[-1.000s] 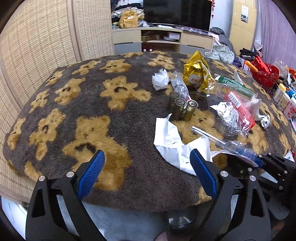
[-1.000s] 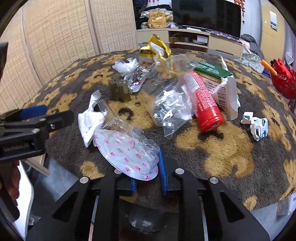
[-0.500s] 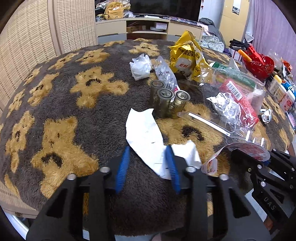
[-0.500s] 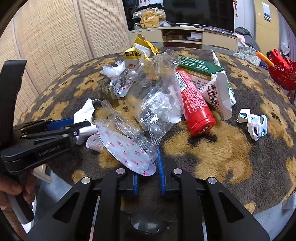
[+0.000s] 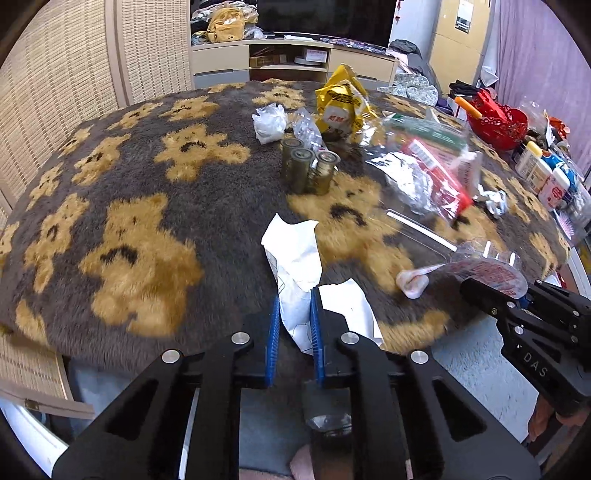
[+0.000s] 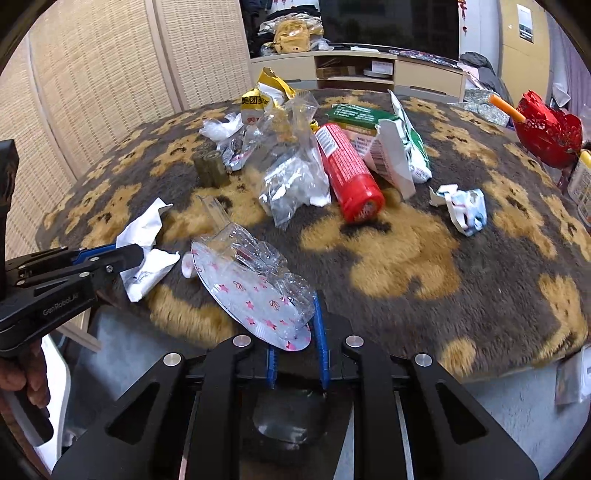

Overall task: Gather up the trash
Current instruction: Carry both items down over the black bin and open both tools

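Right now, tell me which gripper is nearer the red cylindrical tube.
Right. The right gripper, gripping clear star-printed packaging, sits nearer the red cylindrical tube; the left gripper clamps crumpled white paper, farther off.

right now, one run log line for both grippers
left gripper: just closed on white paper | right gripper: shut on star-print plastic pack | both at blanket edge

Lived-in home: television (image 5: 325,18), media cabinet (image 5: 295,62), bear-patterned rug (image 5: 140,221).

The surface (image 5: 155,192) wears grey plush with tan bear shapes. The crumpled paper (image 5: 295,254) is white, the tube (image 6: 347,173) red, the snack bag (image 5: 341,103) yellow, the fingers (image 5: 274,332) blue.
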`<state>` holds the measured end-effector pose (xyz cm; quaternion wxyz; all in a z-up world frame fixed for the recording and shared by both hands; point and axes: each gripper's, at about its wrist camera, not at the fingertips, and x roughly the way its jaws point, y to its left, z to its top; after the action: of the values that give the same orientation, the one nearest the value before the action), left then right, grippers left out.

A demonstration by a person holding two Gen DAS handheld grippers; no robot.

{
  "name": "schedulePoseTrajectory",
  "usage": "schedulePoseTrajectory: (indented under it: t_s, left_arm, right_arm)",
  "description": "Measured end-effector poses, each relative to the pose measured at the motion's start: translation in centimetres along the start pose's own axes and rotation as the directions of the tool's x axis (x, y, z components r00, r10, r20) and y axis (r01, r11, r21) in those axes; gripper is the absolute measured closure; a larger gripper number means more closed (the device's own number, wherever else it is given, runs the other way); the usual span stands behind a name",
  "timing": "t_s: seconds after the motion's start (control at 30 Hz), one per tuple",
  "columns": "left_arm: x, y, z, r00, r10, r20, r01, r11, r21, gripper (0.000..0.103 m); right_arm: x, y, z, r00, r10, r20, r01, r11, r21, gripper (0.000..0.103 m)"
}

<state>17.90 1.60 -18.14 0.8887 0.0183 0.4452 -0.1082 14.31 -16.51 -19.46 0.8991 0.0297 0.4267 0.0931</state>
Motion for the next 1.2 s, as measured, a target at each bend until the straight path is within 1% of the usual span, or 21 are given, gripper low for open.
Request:
schedulePoseTrajectory:
  t_s: [0.27,0.37,0.53,0.73,0.9,1.07,1.13,1.2]
  left_arm:
    - [-3.9,-2.5,-4.1,1.000,-0.013,0.017,0.013,1.000,0.019,0.090]
    - [-4.5,-3.2,-5.4,1.000,-0.027,0.010,0.027,1.000,0.016,0.090]
    - [-4.4,-4.2,-8.2,0.998,-0.059,-0.032,0.060,0.998,0.007,0.090]
    - [-2.4,-5.3,-11.6,0.990,-0.089,-0.112,0.089,0.996,-0.003,0.090]
    - [1.0,-6.0,-13.9,0.976,-0.093,-0.197,0.097,0.995,0.012,0.089]
    - [3.7,-5.9,-15.2,0.959,-0.123,-0.254,0.123,0.992,-0.016,0.089]
    - [4.2,-5.9,-15.3,0.955,-0.133,-0.266,0.132,0.991,-0.022,0.089]
    - [4.8,-5.8,-15.6,0.952,-0.135,-0.275,0.133,0.991,-0.026,0.088]
  right_arm:
    - [-3.7,-0.3,-2.8,1.000,0.021,-0.007,-0.021,1.000,0.007,0.085]
    - [-4.6,-0.3,-4.3,0.999,0.036,-0.029,-0.035,0.999,0.014,0.085]
    - [-4.9,-0.5,-7.2,0.994,0.060,-0.094,-0.057,0.998,0.040,0.085]
    - [-2.6,-1.1,-10.6,0.982,0.037,-0.183,-0.025,0.997,0.068,0.085]
    - [0.0,-2.0,-12.4,0.967,0.047,-0.252,-0.022,0.995,0.102,0.085]
    - [2.9,-2.8,-13.4,0.946,0.070,-0.316,-0.024,0.989,0.149,0.085]
    - [4.2,-3.2,-13.8,0.936,0.083,-0.343,-0.022,0.984,0.178,0.085]
    - [5.3,-3.5,-13.9,0.931,0.081,-0.356,-0.012,0.981,0.193,0.085]
